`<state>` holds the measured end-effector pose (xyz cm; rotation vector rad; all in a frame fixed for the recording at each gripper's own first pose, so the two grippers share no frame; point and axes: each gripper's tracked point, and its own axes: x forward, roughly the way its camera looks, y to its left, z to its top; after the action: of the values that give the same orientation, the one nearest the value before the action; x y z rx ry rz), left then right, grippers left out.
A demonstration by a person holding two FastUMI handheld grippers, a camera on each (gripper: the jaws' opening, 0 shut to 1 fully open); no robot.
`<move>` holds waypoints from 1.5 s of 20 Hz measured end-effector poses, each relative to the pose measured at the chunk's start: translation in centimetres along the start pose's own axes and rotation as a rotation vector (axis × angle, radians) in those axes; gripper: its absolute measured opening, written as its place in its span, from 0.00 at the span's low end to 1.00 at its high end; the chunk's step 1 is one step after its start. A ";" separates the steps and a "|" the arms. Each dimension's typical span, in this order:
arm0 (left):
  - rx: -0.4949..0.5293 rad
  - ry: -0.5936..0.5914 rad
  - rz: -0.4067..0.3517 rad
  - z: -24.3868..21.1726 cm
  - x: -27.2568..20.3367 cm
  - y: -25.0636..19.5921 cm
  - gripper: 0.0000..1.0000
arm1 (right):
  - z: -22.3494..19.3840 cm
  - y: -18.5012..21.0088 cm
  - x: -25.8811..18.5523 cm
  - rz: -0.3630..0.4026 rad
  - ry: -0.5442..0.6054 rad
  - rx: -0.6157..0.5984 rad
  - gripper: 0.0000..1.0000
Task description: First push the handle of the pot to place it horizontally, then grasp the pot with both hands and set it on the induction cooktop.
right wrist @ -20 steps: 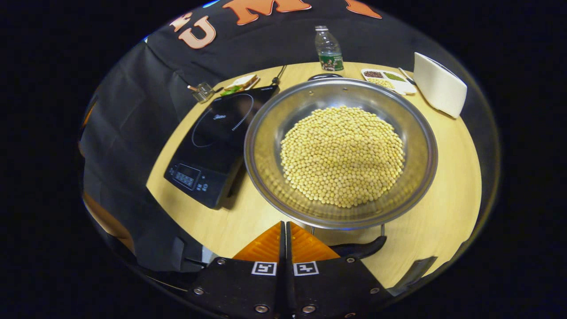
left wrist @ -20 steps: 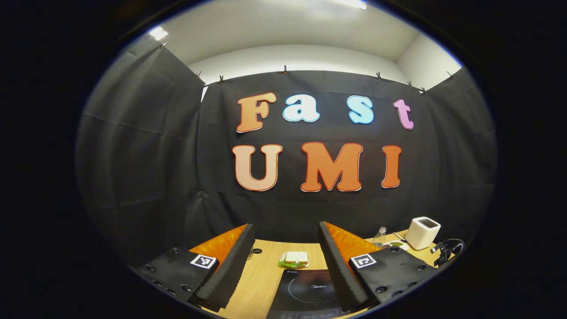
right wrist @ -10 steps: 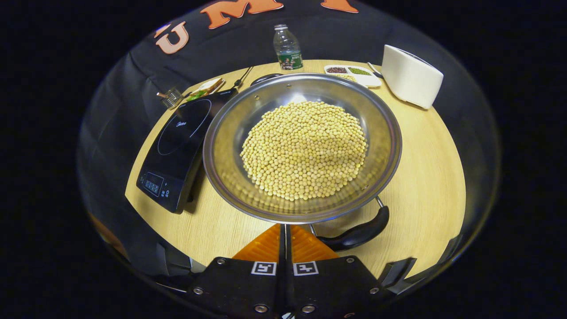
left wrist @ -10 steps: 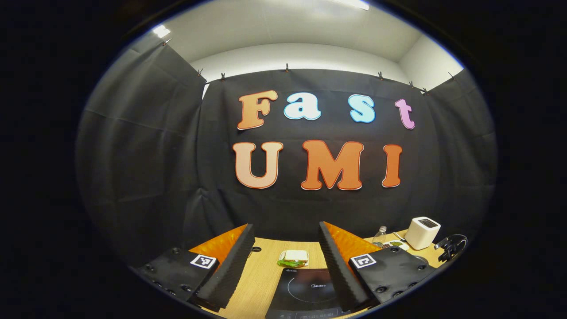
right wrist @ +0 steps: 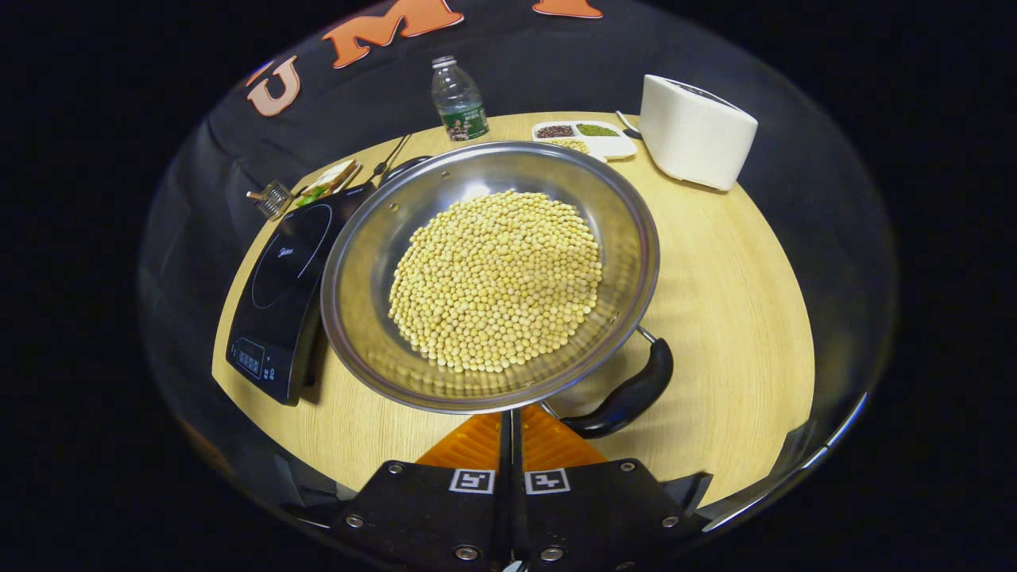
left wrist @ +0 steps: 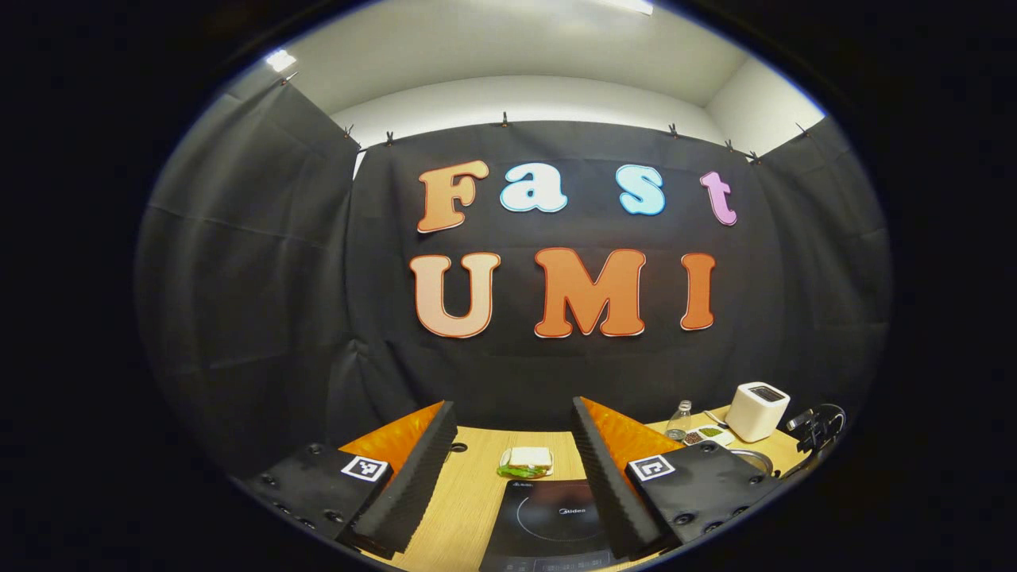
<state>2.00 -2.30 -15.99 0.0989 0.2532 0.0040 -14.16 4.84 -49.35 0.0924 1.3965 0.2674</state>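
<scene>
The induction cooktop [right wrist: 280, 292] carries a small pale logo above its ring marking, too small to make out in the right gripper view; the water bottle [right wrist: 458, 99] at the table's far edge wears a green label whose print is illegible; square black-and-white markers sit on the body of each gripper.

The table [right wrist: 731, 302] is round, light wood-grain, set inside a booth of black cloth walls clipped along the top, with a white ceiling and a lit panel above in the left gripper view; at the far side stand a white toaster [right wrist: 696, 131], a white divided dish of dark, green and pale grains [right wrist: 584, 137], and a sandwich with green lettuce [right wrist: 327, 181] beyond the cooktop.

The pot [right wrist: 490, 274] is a wide, shallow stainless steel pan heaped with pale yellow soybeans [right wrist: 496, 280]; it sits on the table just right of the cooktop, its rim overlapping the cooktop's edge in the picture; its black handle [right wrist: 626, 396] lies at the near right of the rim, angled across the wood.

The right gripper [right wrist: 511, 433] has its fingers pressed together with nothing between them, their tips just below the pot's near rim, beside the handle's inner end; the left gripper [left wrist: 512, 469] is held with fingers spread wide apart, empty, above the table, the cooktop and sandwich seen between them
</scene>
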 end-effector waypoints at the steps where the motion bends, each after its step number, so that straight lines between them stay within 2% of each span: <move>1: 0.002 -0.002 -0.001 -0.1 0.0 0.0 0.94 | 0.3 -0.5 0.0 -0.009 -0.004 0.006 0.00; 4: 0.006 0.003 0.000 -0.3 0.1 -0.1 0.94 | 1.0 -2.4 0.1 -0.052 -0.016 0.018 0.00; 13: -0.005 0.022 0.000 -1.4 0.7 -0.1 0.94 | 3.1 -5.6 0.5 -0.100 -0.036 0.068 0.00; 16: -0.002 0.034 -0.003 -2.0 0.9 -0.2 0.94 | 3.8 -7.5 0.9 -0.149 -0.047 0.095 0.00; 22: -0.009 0.054 -0.003 -2.8 1.6 -0.1 0.94 | 4.7 -8.5 1.4 -0.119 -0.051 0.196 0.00; 30: -0.019 0.083 -0.015 -4.4 2.6 -1.0 0.94 | 8.0 -10.1 2.8 -0.159 -0.080 0.250 0.03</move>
<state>3.38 -2.79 -20.93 0.0776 0.3368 -0.0044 -4.57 -3.48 -52.86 0.1951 1.3446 -0.0431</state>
